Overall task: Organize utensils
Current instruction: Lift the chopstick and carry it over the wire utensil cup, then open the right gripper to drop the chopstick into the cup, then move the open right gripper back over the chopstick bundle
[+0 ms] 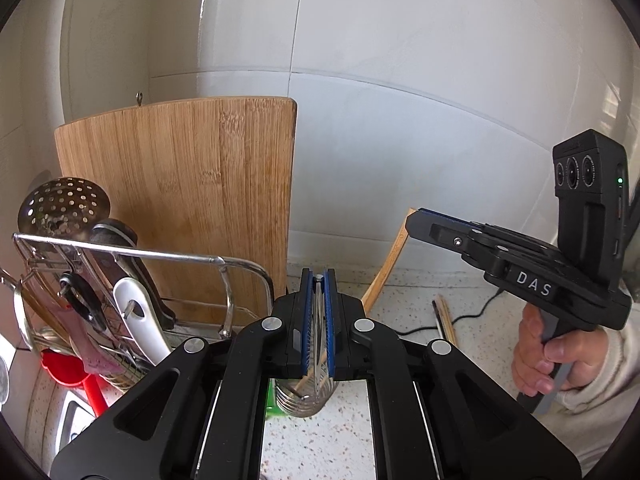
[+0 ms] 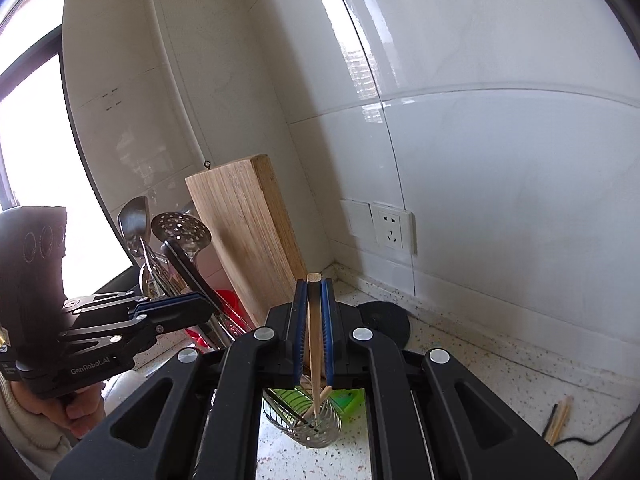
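Observation:
My left gripper (image 1: 319, 280) is shut on a thin metal utensil (image 1: 319, 320) held upright over a wire utensil holder (image 1: 304, 402) on the speckled counter. My right gripper (image 2: 315, 284) is shut on a wooden chopstick (image 2: 315, 340), and the chopstick's lower end reaches into that holder (image 2: 320, 432). Seen from the left wrist, the right gripper (image 1: 416, 220) sits to the right in a person's hand, with the chopstick (image 1: 386, 268) slanting down from it. The right wrist view shows the left gripper (image 2: 204, 304) at the left, its jaws together.
A bamboo cutting board (image 1: 188, 184) leans on the tiled wall. In front of it a wire rack (image 1: 120, 256) holds a slotted ladle (image 1: 62, 208) and other tools. Loose chopsticks (image 2: 560, 420) and a black cable lie on the counter. A wall socket (image 2: 394, 226) is behind.

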A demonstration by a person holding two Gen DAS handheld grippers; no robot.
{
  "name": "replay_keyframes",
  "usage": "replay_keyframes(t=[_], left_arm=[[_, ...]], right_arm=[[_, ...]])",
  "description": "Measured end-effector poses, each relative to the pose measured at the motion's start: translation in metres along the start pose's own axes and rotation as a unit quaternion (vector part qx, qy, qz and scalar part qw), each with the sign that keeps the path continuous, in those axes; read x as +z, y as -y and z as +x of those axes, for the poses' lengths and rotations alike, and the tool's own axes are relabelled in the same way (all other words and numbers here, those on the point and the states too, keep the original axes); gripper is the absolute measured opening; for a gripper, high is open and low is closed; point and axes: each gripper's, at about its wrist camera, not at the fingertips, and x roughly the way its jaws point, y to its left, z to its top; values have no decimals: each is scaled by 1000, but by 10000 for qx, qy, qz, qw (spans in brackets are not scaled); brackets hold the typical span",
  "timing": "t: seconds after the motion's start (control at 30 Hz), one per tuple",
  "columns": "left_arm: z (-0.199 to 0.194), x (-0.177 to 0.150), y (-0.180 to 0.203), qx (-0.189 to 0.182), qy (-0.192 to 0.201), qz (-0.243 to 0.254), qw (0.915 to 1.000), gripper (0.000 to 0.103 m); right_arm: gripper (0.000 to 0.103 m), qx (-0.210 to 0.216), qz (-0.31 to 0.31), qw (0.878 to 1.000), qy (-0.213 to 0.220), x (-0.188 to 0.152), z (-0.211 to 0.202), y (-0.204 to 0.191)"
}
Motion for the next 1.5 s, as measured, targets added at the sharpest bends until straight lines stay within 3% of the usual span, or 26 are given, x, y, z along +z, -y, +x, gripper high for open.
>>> replay_keyframes(t=[0.5, 0.7, 0.73, 0.8, 1.13, 1.5], left_arm=[[-2, 5, 6, 10, -50, -25, 10000, 8], [6, 19, 17, -89, -84, -10, 9999, 11], [8, 21, 20, -114, -81, -6, 9999, 16], [12, 25, 27, -161, -64, -4, 9998, 24], [52, 45, 79, -673, -192, 240, 9973, 25], [120, 40, 152, -1320, -728, 429, 9876, 25]], right_arm=[[6, 18, 115, 9999, -102, -2, -2, 3], [16, -132, 186, 9997, 13, 0, -21, 17], [16, -173, 196, 9997, 28, 0, -25, 21], [16, -266, 223, 9994, 68, 0, -34, 29], [16, -902, 547, 9941, 237, -3, -86, 91], [16, -1720, 1152, 9781, 238, -26, -143, 175]])
